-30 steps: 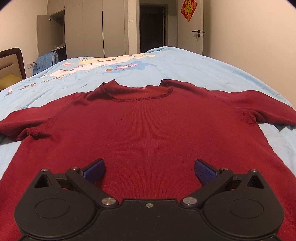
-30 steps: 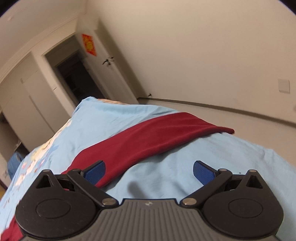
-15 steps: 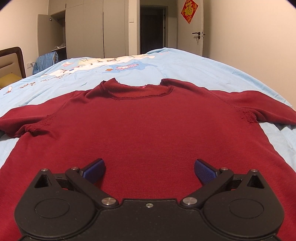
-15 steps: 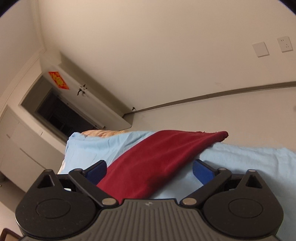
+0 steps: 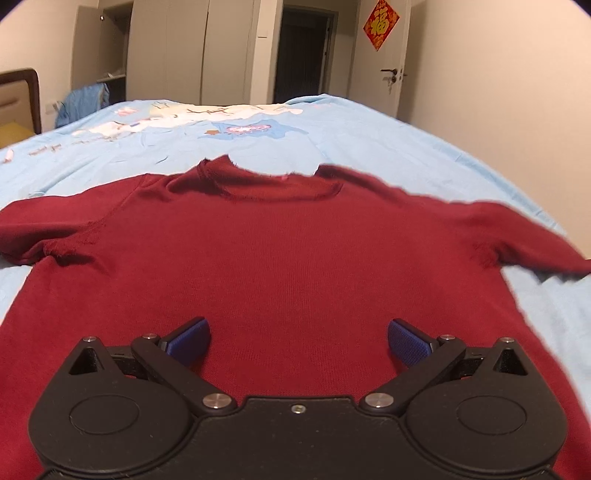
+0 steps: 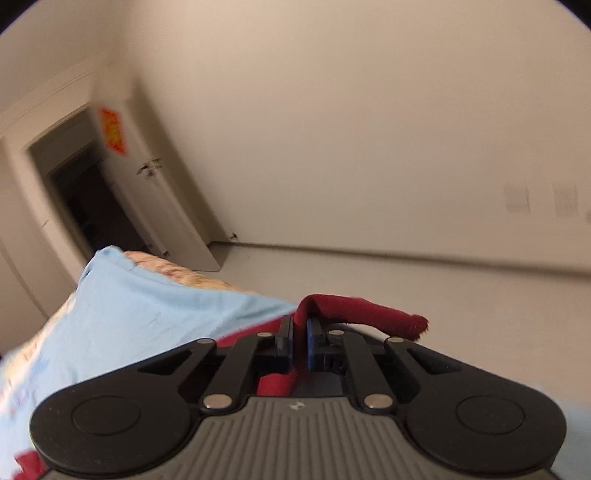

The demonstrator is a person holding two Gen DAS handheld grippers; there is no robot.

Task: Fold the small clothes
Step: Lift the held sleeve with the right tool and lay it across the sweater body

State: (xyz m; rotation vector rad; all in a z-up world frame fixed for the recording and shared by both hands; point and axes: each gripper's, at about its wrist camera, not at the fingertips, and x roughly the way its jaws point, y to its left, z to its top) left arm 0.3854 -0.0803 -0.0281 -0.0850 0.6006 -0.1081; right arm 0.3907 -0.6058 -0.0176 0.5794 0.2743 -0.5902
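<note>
A dark red knit sweater (image 5: 288, 258) lies flat on the light blue bedspread (image 5: 388, 144), collar away from me and both short sleeves spread sideways. My left gripper (image 5: 298, 338) hovers over its lower body, open, with nothing between the blue pads. In the right wrist view my right gripper (image 6: 300, 334) is shut on the sweater's right sleeve (image 6: 369, 314), whose cuff end folds over and sticks out to the right of the jaws, lifted off the bed.
The bed's right edge drops to a pale floor (image 6: 443, 295) beside a bare wall. A door with a red decoration (image 5: 381, 24) and a dark doorway (image 5: 301, 55) stand beyond the bed. A headboard (image 5: 20, 96) and wardrobe are at the far left.
My right gripper went from open beside the sleeve to shut on it, and the sleeve end is now lifted. The left gripper stayed open and shifted slightly over the sweater.
</note>
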